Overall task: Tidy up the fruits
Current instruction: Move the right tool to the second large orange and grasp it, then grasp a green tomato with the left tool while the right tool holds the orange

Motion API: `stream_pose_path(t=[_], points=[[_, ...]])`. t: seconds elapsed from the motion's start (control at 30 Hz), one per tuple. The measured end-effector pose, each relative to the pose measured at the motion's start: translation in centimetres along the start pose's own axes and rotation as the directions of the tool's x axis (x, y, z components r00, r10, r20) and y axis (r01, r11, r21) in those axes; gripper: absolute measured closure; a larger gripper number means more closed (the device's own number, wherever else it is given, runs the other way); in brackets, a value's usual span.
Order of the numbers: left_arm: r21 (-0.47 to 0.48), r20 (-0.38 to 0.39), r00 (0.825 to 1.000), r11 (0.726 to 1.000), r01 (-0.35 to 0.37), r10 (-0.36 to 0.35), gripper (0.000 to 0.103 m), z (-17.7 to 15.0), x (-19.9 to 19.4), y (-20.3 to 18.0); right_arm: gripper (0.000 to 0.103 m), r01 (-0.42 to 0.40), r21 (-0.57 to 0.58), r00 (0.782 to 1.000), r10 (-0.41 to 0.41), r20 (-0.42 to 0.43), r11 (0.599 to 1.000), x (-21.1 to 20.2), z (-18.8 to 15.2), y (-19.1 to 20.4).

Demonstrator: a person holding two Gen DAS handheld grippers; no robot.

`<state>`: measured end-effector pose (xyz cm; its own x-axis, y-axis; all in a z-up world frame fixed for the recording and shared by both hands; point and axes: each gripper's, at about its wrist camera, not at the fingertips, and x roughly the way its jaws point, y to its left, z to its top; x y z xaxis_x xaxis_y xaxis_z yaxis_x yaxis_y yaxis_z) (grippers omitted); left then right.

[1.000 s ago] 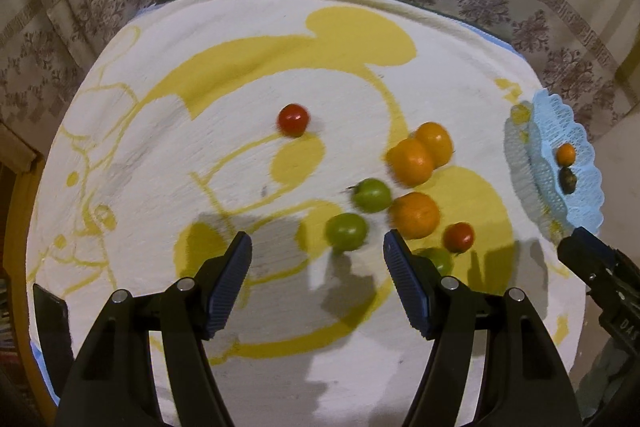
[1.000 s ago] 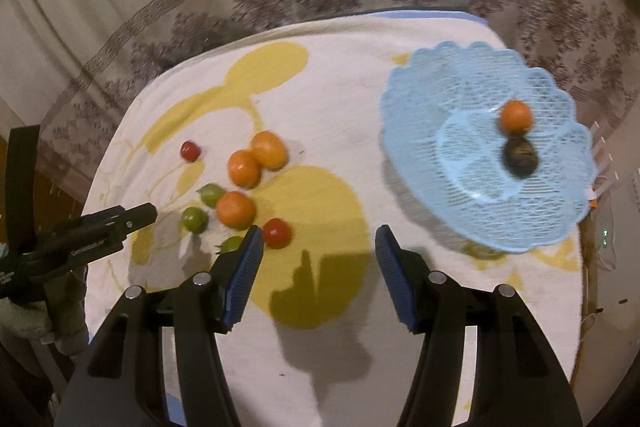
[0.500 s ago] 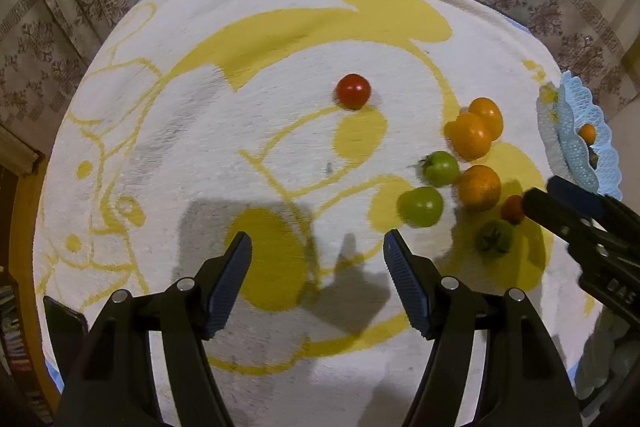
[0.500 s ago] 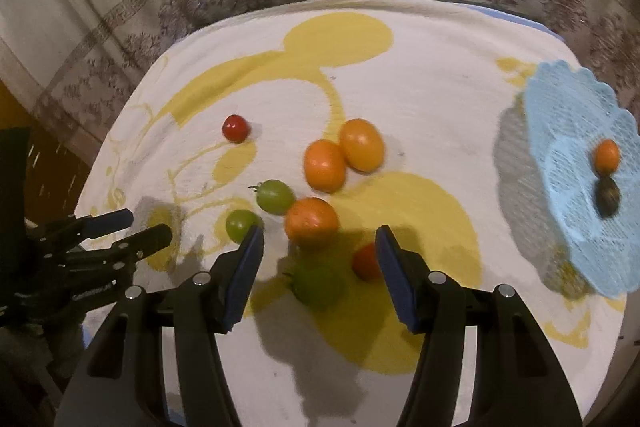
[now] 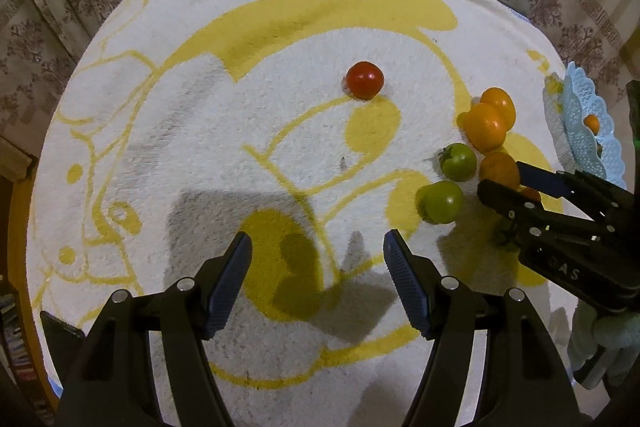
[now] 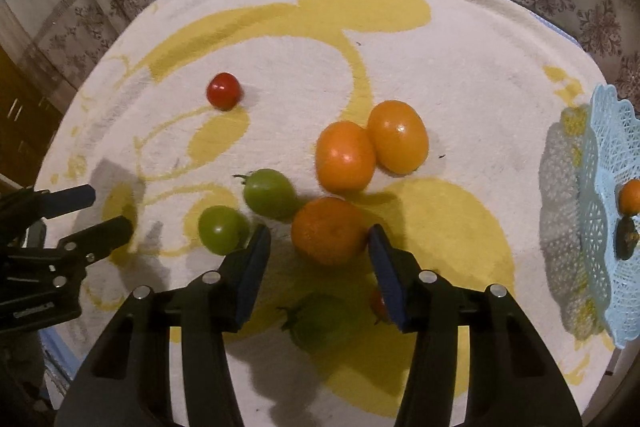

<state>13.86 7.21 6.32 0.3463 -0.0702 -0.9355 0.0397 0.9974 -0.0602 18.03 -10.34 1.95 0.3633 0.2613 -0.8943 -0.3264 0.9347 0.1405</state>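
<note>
Well, the right gripper (image 6: 319,243), jaws spread (left gripper (image 5: 316,259) likewise), could nudge the orange (image 6: 329,230) just ahead rolling.

A white towel (image 6: 460,75) with big yellow shapes covers the desk. On the towel lie a small red tomato (image 6: 223,91) off by itself, two orange fruits (image 6: 345,155) touching each other, a rounder orange (image 6: 329,230) near them, and two green tomatoes (image 6: 269,193) side by side. One more green tomato (image 6: 320,321) lies in shadow. A light blue basket (image 6: 608,163) sits at the towel's right edge.
</note>
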Motion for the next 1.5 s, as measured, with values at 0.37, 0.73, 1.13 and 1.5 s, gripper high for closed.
stream_pose_path(t=[0.37,0.73,1.13,1.5], points=[[0.031,-0.009,1.0,0.999,0.014,-0.013,0.035,0.5,0.6,-1.4,0.063,-0.058,0.043,0.998,0.058,0.008,0.997,-0.8,-0.1,-0.6],[0.059,0.0,0.999,0.997,0.052,-0.052,0.035,1.0,0.6,-4.1,0.063,-0.094,0.104,0.994,0.087,0.07,0.99,-4.6,-0.9,-2.9],[0.132,0.002,0.998,0.989,0.066,-0.067,0.037,2.0,2.5,-7.7,0.063,-0.107,0.187,0.992,0.093,0.086,0.976,-7.3,-3.4,-6.6],[0.099,-0.028,0.998,0.993,0.065,-0.062,0.07,2.1,4.1,-7.8,0.063,-0.112,0.203,0.992,0.096,0.085,0.973,-8.2,-4.8,-8.3]])
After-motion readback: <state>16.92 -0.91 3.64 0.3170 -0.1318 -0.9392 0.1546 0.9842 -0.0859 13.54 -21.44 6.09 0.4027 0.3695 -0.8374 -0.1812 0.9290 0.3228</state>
